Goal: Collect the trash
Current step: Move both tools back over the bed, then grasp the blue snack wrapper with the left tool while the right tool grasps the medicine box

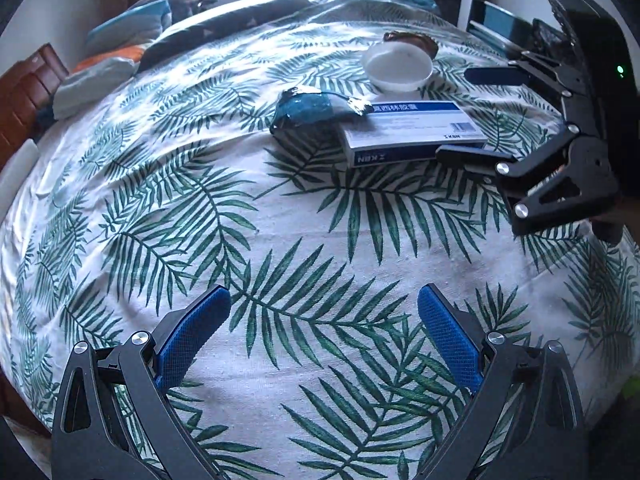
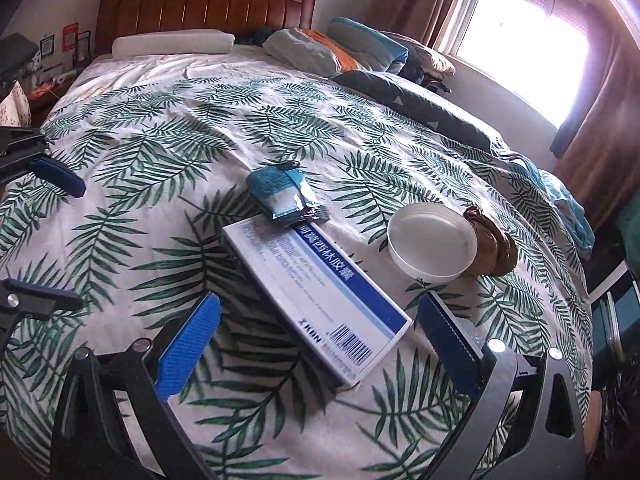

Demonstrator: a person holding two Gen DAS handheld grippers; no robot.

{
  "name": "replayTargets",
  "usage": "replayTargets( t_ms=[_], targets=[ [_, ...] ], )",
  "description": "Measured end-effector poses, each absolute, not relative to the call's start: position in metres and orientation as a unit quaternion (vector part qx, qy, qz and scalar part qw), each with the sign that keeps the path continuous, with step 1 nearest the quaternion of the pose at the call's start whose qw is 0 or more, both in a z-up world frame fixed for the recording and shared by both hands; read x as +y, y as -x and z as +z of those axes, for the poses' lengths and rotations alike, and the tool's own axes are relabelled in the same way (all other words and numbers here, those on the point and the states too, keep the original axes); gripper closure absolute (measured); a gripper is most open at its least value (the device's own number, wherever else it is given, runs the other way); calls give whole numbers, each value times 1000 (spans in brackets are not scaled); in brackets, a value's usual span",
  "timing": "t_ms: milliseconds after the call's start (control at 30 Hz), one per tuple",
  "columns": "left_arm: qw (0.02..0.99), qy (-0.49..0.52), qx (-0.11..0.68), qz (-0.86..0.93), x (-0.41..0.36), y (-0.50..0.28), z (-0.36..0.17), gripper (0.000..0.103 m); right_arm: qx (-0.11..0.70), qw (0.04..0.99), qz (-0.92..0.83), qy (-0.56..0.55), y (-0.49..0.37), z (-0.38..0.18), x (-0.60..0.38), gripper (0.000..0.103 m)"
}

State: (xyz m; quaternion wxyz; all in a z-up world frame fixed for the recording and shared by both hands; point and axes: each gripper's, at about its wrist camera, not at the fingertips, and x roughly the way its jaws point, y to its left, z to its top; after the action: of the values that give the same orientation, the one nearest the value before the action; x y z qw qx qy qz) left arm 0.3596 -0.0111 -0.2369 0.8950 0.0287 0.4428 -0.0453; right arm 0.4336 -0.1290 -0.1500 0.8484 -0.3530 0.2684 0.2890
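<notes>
The bed (image 2: 168, 128) fills both views, covered by a white spread printed with green palm fronds. A brown wooden headboard (image 2: 200, 4) stands at its far end, with a white pillow (image 2: 172, 45) and a heap of mixed cushions (image 2: 320, 50) below it. A dark grey quilt (image 2: 420, 108) lies along the window side, under brown curtains (image 2: 592, 128).

4 pieces of trash lie grouped on the spread, well towards the foot. The largest is a flat blue-and-white medicine box (image 2: 320, 300), barcode end nearest the right wrist camera. A crumpled blue foil packet (image 2: 282, 194) overlaps the box's far end and touches it. A white round bowl (image 2: 432, 242) sits just beside the box, apart from it. A crumpled brown wrapper (image 2: 494, 246) lies against the bowl's far side.

The right gripper (image 2: 316, 322) has its 2 blue-padded fingers spread wide, 1 either side of the box's near end. Neither pad presses the box; nothing is gripped. In the left wrist view it comes in from the right edge, 1 finger by the box's corner.

The left gripper (image 1: 324, 322) stands fully spread over bare spread, well short of the trash, with nothing between its fingers.
</notes>
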Motion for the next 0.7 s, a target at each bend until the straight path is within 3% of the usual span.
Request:
replayTargets(
  t_ms=[333, 700],
  targets=[
    [888, -32, 456, -45, -9, -374, -250, 6, 318, 818, 307, 369, -480, -174, -116, 7],
    [888, -26, 458, -35, -6, -388, -252, 6, 376, 822, 257, 343, -434, -173, -134, 19]
  ],
)
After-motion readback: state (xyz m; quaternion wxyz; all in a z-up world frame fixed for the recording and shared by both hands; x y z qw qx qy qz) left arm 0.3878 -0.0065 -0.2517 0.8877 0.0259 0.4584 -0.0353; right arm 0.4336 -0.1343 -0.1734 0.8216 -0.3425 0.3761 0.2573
